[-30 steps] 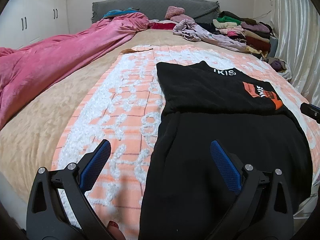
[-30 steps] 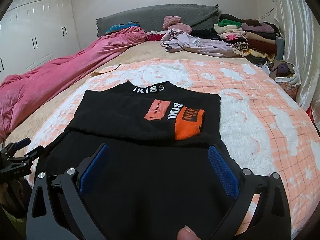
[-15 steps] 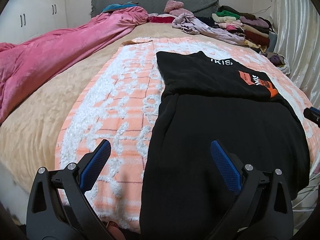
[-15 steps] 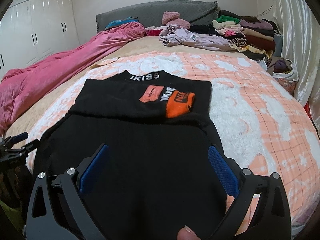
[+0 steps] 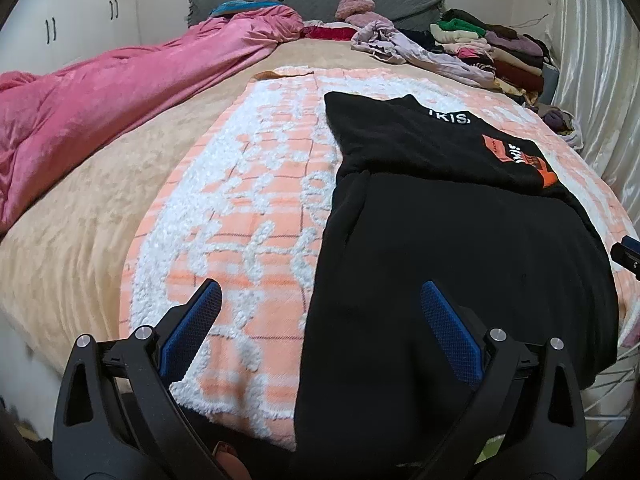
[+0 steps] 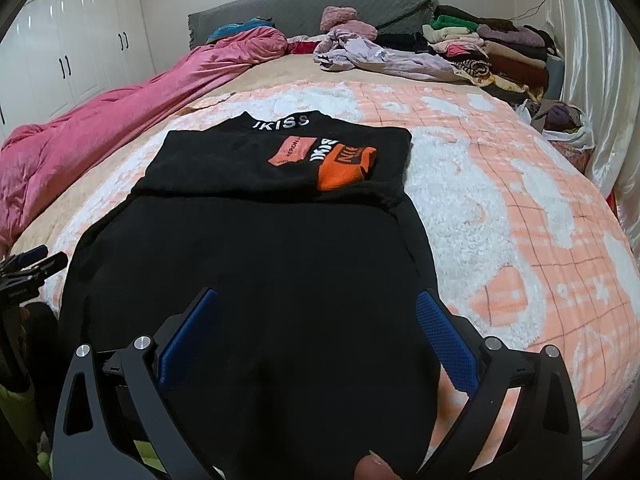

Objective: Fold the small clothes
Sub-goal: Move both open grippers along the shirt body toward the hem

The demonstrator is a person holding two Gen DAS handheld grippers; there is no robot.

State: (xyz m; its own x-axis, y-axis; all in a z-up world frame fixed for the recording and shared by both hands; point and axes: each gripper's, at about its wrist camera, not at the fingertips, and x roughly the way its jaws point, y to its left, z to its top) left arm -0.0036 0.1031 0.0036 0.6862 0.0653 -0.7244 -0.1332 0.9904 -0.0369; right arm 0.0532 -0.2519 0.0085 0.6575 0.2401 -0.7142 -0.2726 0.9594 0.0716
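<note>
A: Lying flat on the peach-and-white checked fleece blanket [image 5: 248, 216]: a black fleece top with white collar lettering and an orange chest patch [image 6: 256, 248], collar toward the grey padded headboard [image 6: 312, 8], hem draped over the near edge of the bed.

B: Folded already?

A: Partly. Sleeves tucked in, chest panel stacked over the long lower body, patch facing up.

B: And the left gripper [image 5: 320, 336]?

A: Hovering above the near left corner of the top, jaws spread wide, nothing between the blue pads [image 5: 192, 332]. Left pad over the blanket, right pad over black cloth.

B: Right gripper [image 6: 316, 336]?

A: Same posture: jaws wide apart, empty, poised above the hem area of the top, both pads over black fabric. Not clear whether touching the cloth.

B: Anything else on the bed?

A: Crumpled pink satin quilt [image 5: 120, 96] along the left side, loose lilac garment [image 6: 372, 58] near the headboard, stack of folded clothes in mixed colours [image 6: 492, 48] at the far right corner. White wardrobe doors [image 6: 76, 56] on the left wall.
</note>
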